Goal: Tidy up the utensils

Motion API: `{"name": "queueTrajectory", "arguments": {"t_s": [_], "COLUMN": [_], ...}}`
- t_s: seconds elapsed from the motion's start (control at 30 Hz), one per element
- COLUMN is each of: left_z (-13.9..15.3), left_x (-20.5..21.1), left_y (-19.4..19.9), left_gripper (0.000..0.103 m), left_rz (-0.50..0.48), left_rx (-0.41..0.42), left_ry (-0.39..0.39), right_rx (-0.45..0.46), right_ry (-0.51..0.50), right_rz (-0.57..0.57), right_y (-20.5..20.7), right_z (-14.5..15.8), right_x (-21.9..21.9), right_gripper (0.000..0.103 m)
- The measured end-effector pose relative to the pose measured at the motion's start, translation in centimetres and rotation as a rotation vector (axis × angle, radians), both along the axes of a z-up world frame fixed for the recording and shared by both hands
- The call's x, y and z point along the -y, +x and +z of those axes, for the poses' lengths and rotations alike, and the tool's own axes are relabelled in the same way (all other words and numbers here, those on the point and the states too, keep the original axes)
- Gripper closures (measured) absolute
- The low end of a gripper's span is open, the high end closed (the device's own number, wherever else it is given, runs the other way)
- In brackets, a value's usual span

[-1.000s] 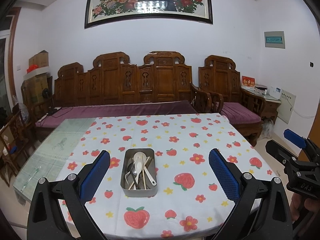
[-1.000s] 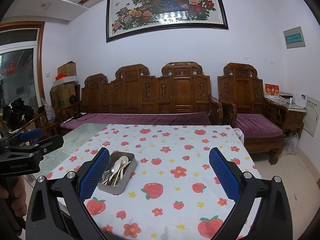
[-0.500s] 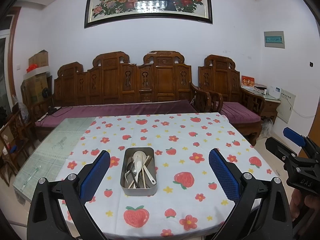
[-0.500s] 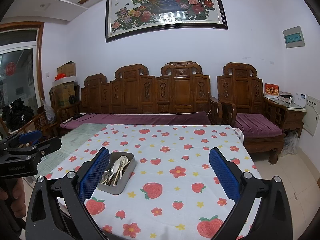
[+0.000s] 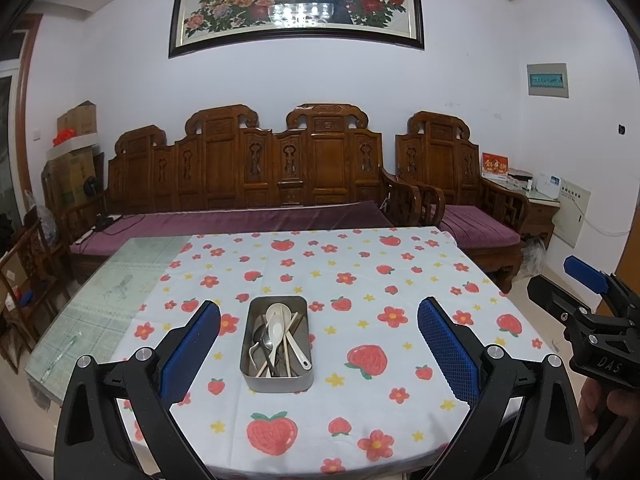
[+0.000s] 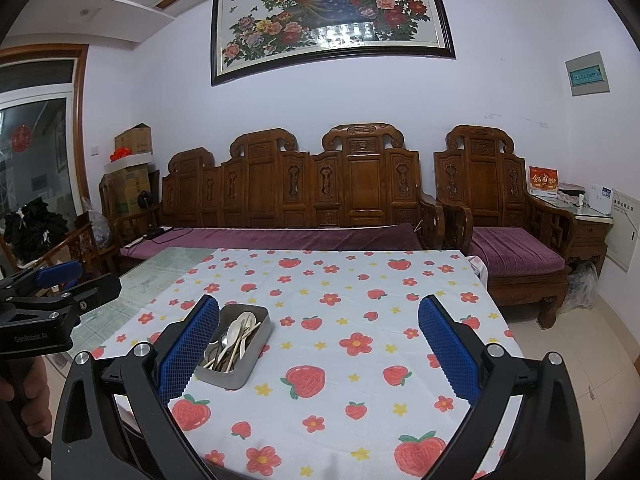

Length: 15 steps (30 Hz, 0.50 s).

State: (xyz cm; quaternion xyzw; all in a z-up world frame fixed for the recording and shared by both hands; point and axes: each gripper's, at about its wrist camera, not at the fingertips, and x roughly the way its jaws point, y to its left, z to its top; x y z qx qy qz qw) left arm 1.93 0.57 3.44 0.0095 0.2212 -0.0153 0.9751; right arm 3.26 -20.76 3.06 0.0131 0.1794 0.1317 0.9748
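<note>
Left wrist view: both grippers hover above the near edge of the worktop, fingers spread wide and holding nothing.

The rectangular grey metal tin [image 5: 277, 344] sits on the white strawberry-and-flower patterned tablecloth [image 5: 360, 280], between the blue-padded fingers [image 5: 188, 352] of the left gripper [image 5: 318, 346]. In it lie white plastic spoons [image 5: 276, 322], metal spoons and pale chopsticks, jumbled together. The right gripper [image 6: 318, 346] hangs just right of the tin, a carved wooden sofa [image 6: 304, 188] behind.
</note>
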Motion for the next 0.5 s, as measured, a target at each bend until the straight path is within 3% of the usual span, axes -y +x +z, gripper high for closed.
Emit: {"name": "queueTrajectory", "arguments": {"t_s": [0.5], "left_z": [-0.04], "left_x": [0.02], "left_y": [0.05], "left_gripper": [0.008], "left_rz": [0.001], "left_rx": [0.000], "left_ry": [0.001], "right_rx": [0.000], "right_ry": [0.001], "right_rz": [0.000], "right_y": [0.01], "right_z": [0.00], "right_x": [0.03], "right_gripper": [0.003]}}
